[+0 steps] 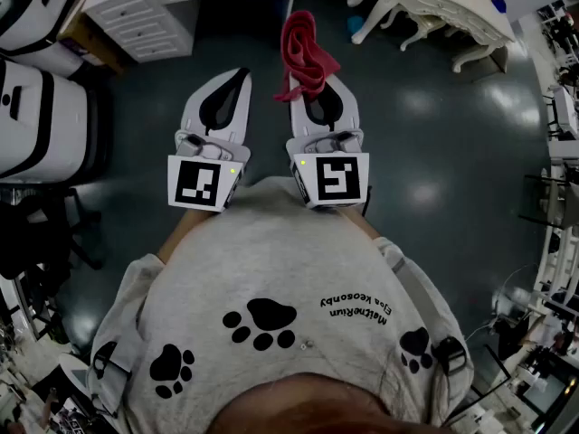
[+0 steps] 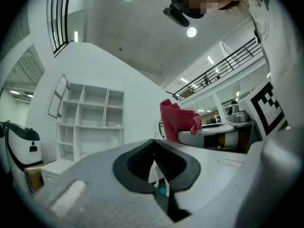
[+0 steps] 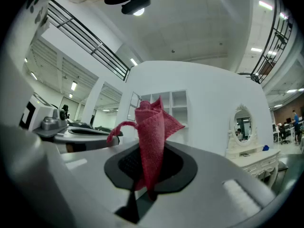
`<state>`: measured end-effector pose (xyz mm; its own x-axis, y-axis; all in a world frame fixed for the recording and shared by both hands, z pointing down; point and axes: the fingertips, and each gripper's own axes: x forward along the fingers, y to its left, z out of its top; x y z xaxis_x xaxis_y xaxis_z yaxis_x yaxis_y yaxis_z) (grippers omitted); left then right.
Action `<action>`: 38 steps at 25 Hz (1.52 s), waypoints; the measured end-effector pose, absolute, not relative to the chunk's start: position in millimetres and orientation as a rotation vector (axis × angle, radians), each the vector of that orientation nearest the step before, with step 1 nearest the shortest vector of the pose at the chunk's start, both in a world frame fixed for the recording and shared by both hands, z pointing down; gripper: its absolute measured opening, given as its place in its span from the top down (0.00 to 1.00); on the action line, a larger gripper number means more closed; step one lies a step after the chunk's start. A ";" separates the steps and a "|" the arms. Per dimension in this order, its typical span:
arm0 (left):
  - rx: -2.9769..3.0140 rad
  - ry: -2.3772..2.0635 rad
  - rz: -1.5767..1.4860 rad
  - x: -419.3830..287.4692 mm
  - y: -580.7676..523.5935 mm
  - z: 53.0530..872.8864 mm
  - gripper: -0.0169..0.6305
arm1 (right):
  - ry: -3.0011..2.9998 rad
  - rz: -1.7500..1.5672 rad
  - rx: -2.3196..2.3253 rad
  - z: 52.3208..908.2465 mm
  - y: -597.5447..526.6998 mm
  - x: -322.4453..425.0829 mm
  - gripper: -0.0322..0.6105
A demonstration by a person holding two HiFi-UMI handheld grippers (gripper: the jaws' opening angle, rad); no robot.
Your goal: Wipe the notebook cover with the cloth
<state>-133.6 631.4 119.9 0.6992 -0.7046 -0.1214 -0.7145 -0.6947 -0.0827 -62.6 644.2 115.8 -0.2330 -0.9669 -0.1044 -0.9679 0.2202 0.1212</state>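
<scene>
Between the jaws of the right tongs (image 3: pixel 148 177): red cloth (image 3: pixel 152 132), pinched low, rest standing loose above; left tongs (image 2: pixel 159 172) closed, holding nothing. Notebook: not in view; risk judged: loose cloth could slip from that narrow pinch once rubbing begins.

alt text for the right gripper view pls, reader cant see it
The right gripper is shut on a red cloth that stands up from between its fingers. The left gripper shows at the left; behind are a white shelf unit and, at the right, an ornate mirror.
</scene>
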 end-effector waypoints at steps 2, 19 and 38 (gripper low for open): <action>-2.780 1.166 0.117 -133.5 632.5 120.7 0.98 | 2.452 0.252 -1.940 116.3 645.2 -63.1 0.88; -2.766 1.227 0.089 -112.2 642.2 128.7 0.98 | 2.432 0.175 -1.898 123.6 657.3 -29.7 0.88; -2.736 1.243 0.114 -113.5 536.4 142.0 0.98 | 2.431 0.164 -1.889 145.9 553.4 -23.4 0.88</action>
